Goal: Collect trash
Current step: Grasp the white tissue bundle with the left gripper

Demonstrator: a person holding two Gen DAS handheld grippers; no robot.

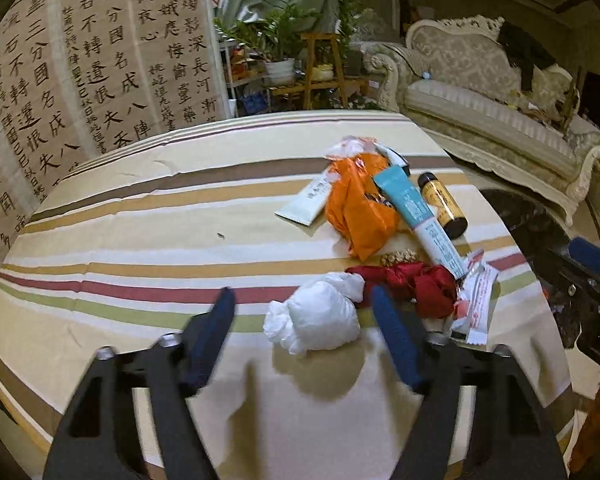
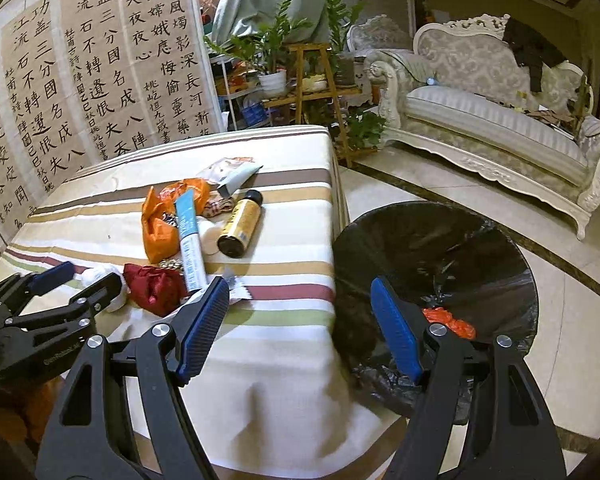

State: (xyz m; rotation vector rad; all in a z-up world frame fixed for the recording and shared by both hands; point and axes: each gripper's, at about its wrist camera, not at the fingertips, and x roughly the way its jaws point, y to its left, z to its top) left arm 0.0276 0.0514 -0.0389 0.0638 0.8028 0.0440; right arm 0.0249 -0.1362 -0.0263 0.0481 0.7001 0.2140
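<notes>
A pile of trash lies on the striped table (image 1: 140, 216): a crumpled white tissue (image 1: 314, 318), red foil (image 1: 416, 280), an orange bag (image 1: 360, 204), a teal tube (image 1: 416, 216), a yellow bottle (image 1: 442, 204) and a white wrapper (image 1: 474, 304). My left gripper (image 1: 302, 302) is open, its fingers either side of the tissue, just above it. My right gripper (image 2: 300, 292) is open and empty at the table's right edge, beside the black-lined bin (image 2: 436, 280). An orange scrap (image 2: 450, 320) lies in the bin. The left gripper (image 2: 78, 280) shows in the right wrist view.
A cream sofa (image 2: 492, 112) stands at the back right. Potted plants on a wooden stand (image 2: 312, 64) are behind the table. Calligraphy sheets (image 2: 100, 60) cover the left wall. Tiled floor (image 2: 572, 320) surrounds the bin.
</notes>
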